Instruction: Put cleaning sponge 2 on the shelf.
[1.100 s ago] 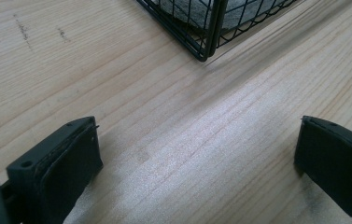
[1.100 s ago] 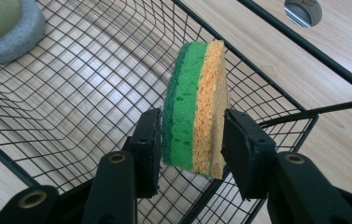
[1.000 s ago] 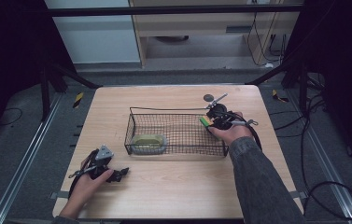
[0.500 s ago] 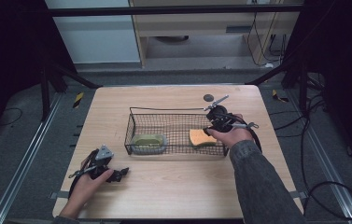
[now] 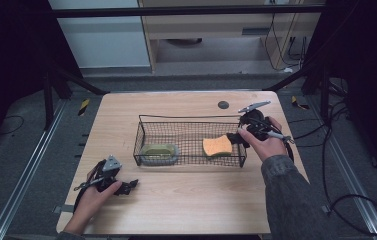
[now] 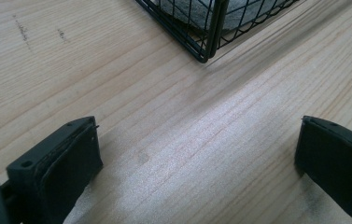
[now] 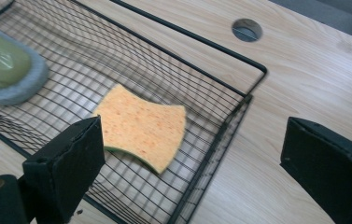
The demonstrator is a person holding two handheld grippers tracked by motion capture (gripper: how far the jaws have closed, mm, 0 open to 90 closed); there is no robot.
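A black wire basket (image 5: 191, 118) stands mid-table. An orange sponge (image 5: 217, 146) with a green underside lies flat on the mesh at its right end. In the right gripper view the sponge (image 7: 141, 126) sits beyond the jaws, inside the basket's corner (image 7: 220, 140). My right gripper (image 5: 236, 137) hovers at the basket's right wall. Its jaws have just been opening and stand wide with nothing between them (image 7: 197, 140). A green scrubber on a grey pad (image 5: 159, 151) lies at the basket's left end. My left gripper (image 5: 128, 186) rests open on the table near the front left (image 6: 197, 144).
A round cable hole (image 5: 223, 104) sits in the tabletop behind the basket. The basket's near-left corner (image 6: 206, 46) lies just ahead of the left jaws, with the grey pad (image 6: 239, 14) behind the wire. Cables trail off the table's right side.
The right gripper held the sponge on edge over the basket, let it go, and drew back to the right. The sponge now lies flat in the basket. The left hand stayed put.
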